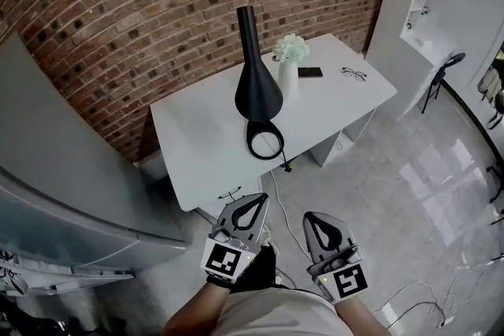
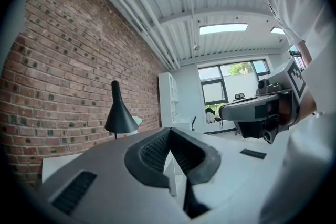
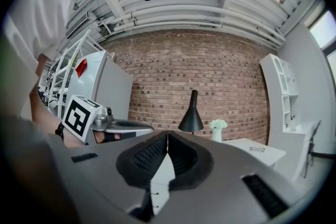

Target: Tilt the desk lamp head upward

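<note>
Two grey grippers are held low near the body, and both are closed on nothing. The left gripper (image 1: 261, 199) and right gripper (image 1: 309, 216) each show jaw tips pressed together, empty.

Well ahead, the black cone-shaped desk lamp (image 1: 257, 86) is stood mid-way along the white rectangular desk (image 1: 197, 142). Its black ring base (image 1: 264, 140) is toward the front edge, and the white vase of pale flowers (image 1: 288, 67) is just beside the lamp.

For the tilt, it's probably best if the jaws are opened first. The base gets pinned with one gripper and the slim neck is eased up slowly with the other, so the vase isn't knocked.

Counted: two grippers, one lamp, one vase, one dark flat phone (image 1: 309, 72), one pair of thin-framed glasses (image 1: 353, 74).
</note>
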Motion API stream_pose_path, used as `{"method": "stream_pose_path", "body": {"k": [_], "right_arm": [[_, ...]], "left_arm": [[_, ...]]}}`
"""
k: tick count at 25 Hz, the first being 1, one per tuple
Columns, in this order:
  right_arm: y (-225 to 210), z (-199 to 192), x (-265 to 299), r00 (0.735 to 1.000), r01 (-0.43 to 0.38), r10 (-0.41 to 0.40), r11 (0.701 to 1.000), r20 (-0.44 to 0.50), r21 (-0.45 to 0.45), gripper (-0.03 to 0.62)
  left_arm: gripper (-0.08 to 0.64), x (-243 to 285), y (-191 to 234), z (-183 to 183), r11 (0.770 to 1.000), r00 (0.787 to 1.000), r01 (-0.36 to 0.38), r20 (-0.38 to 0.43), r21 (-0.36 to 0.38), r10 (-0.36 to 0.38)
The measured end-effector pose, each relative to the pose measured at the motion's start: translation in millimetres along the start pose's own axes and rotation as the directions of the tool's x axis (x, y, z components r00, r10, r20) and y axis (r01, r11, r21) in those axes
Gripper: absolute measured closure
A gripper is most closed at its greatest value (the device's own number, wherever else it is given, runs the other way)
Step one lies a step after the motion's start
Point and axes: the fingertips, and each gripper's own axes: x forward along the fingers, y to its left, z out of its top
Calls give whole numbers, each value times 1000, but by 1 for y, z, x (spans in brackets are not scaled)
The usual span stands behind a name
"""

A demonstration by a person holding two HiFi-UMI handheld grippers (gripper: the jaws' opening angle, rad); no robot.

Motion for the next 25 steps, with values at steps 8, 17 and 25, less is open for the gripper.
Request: {"method": "stream_pose_path", "body": {"k": [8,17,25], "right_arm": [[-39,-2,35,999,35,-36,999,-22,-22,575],[-66,-7,75,998,25,-25,1000,-51,-7,575],[-80,-15,95,998,30,-29,999,-54,21,575]], "left_arm": [[554,43,37,0,1000,1000,-12,27,6,12],[554,81,79,-8,999,998,-53,32,-1,53],[554,106,94,-15,999,999,-44,24,2,44]]}}
